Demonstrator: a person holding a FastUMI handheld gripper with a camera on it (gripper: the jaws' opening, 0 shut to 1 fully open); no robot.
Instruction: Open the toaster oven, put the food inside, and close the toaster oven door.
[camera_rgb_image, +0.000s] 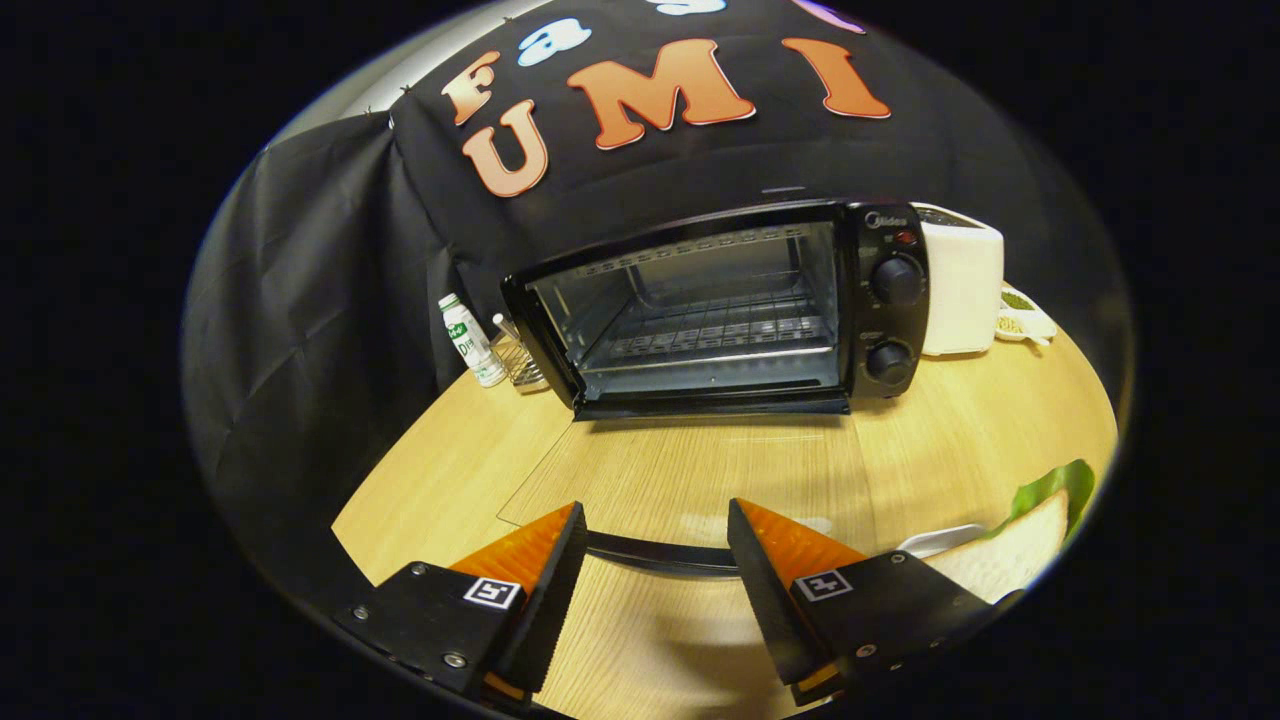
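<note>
A black toaster oven (730, 305) stands on the wooden table (450, 480), its cavity with a wire rack (715, 335) exposed. Its glass door (690, 470) lies folded down flat over the table, and the door's dark handle (660, 553) runs across just ahead of my fingers. My gripper (655, 520) is open, hovering just behind that handle, with nothing between the fingers. A slice of bread (1015, 553) with a green leaf (1055, 487) lies on a white plate (940, 540) just right of the right finger.
A small white bottle (470, 340) and a wire holder (520, 360) stand left of the oven. A white appliance (960, 285) and a small white dish (1025, 320) sit to its right. Black cloth closes off the back and left side.
</note>
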